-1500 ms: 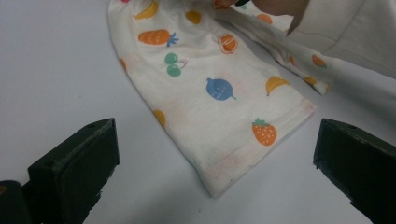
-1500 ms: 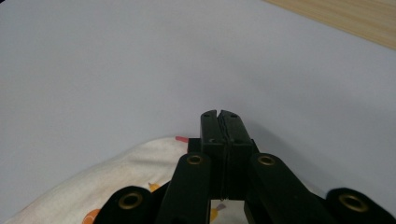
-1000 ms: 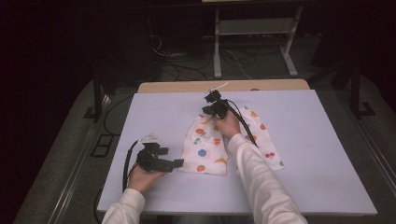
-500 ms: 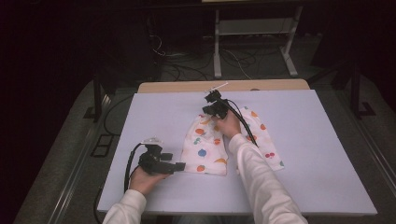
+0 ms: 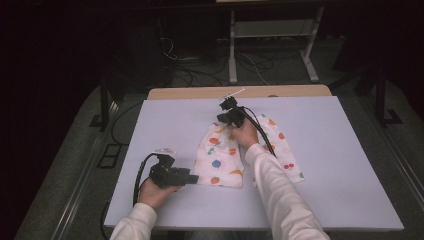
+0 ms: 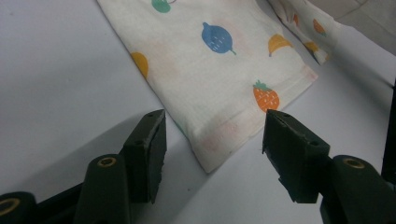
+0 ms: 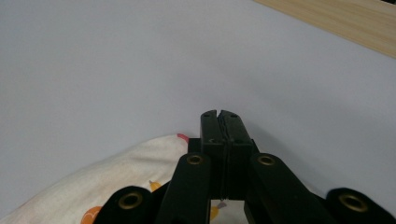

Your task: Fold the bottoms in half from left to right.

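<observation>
While the right gripper (image 5: 231,116) keeps pinning the far end of the fruit-print cloth (image 5: 220,155), the left gripper (image 5: 192,178) has done the changing: its jaws have just been closing, from wide spread to roughly half-way. In the left gripper view the cloth's near corner (image 6: 219,140) sits btwn the two pads, but the pads (image 6: 154,149) don't press it yet; gap visible each side, so no grip so far.

Vs. a sec ago the left hand barely shifted; cloth hasn't moved either, same folded shape on the table (image 5: 165,125).

Cloth lies mid-table, running from 12 o'clock (right gripper, near the wooden strip (image 5: 200,93)) down to its hem at approx 6 o'clock, w/ the left gripper coming at the hem's 8 o'clock corner.

Right jaws are pressed together; the right gripper view shows them shut w/ cloth (image 7: 116,172) bunched under and behind, prob. nipping the top edge.

Judgement: this is the grab step for the lower corner. Once both ends are held, cloth can be lifted or folded. Risk: the jaws shut short of the corner and catch nothing.
</observation>
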The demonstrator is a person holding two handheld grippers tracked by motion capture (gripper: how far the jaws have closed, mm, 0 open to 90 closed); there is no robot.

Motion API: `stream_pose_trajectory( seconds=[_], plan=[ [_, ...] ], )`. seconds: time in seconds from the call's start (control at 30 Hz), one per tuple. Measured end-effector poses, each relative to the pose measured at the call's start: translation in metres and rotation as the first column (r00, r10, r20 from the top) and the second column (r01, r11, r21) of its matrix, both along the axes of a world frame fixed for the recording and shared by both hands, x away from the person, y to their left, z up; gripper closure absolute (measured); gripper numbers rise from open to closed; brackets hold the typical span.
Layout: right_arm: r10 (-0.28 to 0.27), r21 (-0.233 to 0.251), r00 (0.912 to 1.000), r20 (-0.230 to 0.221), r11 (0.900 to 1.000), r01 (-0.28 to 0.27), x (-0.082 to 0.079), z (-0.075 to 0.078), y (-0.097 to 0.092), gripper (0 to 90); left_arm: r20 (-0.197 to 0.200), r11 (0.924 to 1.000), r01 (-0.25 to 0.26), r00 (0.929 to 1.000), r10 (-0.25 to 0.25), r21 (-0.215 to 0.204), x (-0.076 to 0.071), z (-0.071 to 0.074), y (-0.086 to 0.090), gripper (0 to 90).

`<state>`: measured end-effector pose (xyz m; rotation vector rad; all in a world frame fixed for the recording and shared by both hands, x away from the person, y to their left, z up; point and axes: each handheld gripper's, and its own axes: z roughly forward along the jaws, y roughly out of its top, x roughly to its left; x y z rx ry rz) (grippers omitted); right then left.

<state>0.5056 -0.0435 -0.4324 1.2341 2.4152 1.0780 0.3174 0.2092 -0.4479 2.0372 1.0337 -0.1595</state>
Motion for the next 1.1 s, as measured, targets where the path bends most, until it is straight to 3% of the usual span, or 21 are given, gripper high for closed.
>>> stream_pose_trajectory(
  seconds=[0.43,0.63,0.77,1.1],
  plan=[
    [0.001,0.001,1.0000,0.009,1.0000,-0.001,0.000,0.001,-0.001,88.3,-0.032,0.9993,-0.036,0.9989,0.036,0.006,0.004,-0.004,-0.001,71.6],
    [-0.002,0.007,0.9999,0.010,1.0000,0.002,0.000,0.001,-0.002,88.3,-0.046,0.9995,-0.028,0.9985,0.029,0.012,0.007,-0.005,-0.002,83.8],
    [0.000,0.011,0.9999,0.013,0.9999,0.000,0.000,0.001,-0.002,88.3,-0.063,0.9999,-0.015,0.9979,0.016,0.006,0.010,-0.006,-0.001,87.7],
    [-0.002,0.030,0.9999,0.012,0.9996,0.002,0.000,0.002,-0.005,88.3,-0.062,0.9997,0.004,0.9981,-0.002,0.026,0.011,-0.003,-0.004,89.1]
  ],
)
